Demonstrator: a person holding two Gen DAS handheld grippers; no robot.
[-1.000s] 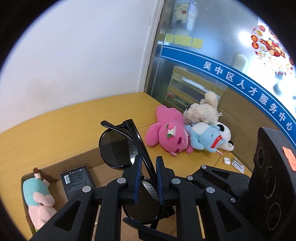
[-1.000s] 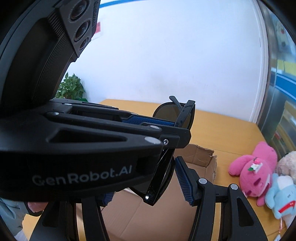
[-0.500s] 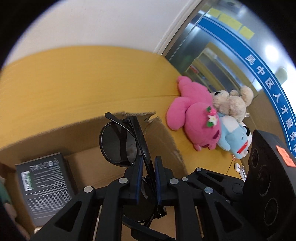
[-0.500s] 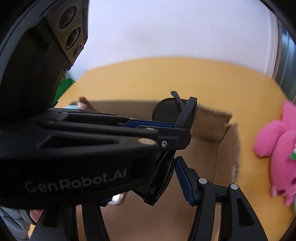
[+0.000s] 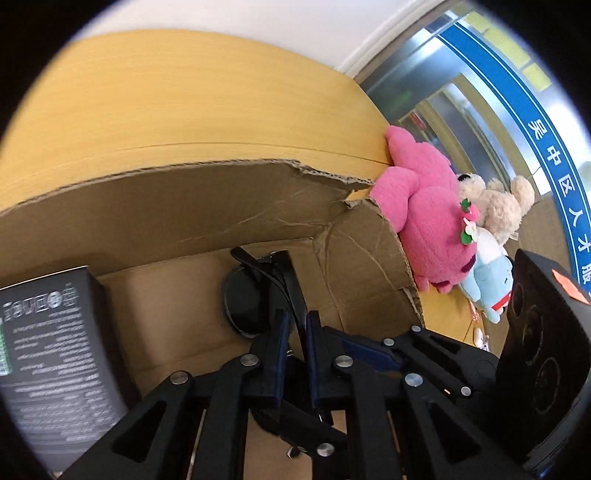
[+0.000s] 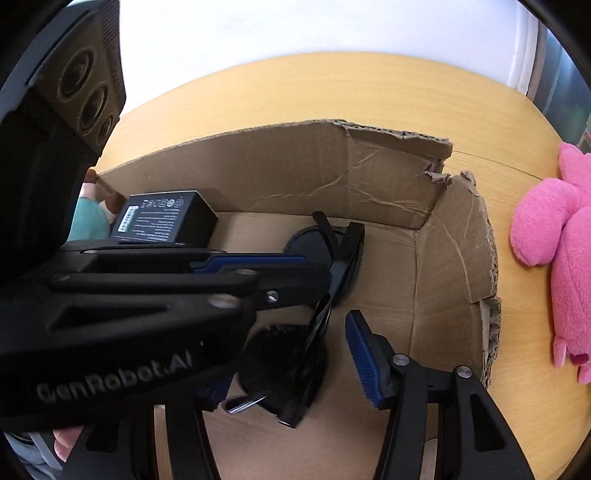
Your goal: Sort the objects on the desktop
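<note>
Black sunglasses [image 5: 255, 306], pinched by the left gripper [image 5: 295, 332], hang low inside the cardboard box [image 6: 388, 173] (right gripper [image 6: 288, 354] spread, touching nothing I can see), so next I would release them gently onto the floor.

The table [image 5: 184, 92] has a light yellow wood top with fine grain lines, and one thin seam runs across it from about 9 o'clock toward 3 o'clock. Behind it, at 12 o'clock in both views, stands a plain white wall [image 6: 295, 26]. At about 1 o'clock in the left wrist view the wall ends in a white frame [image 5: 373, 48], and next to it comes a glass partition [image 5: 461, 110] with metal bars. A wide blue band [image 5: 546, 147] with white Chinese characters crosses the glass, and some yellow paper notes [image 5: 517, 51] are stuck above it. The light is bright and even.
</note>
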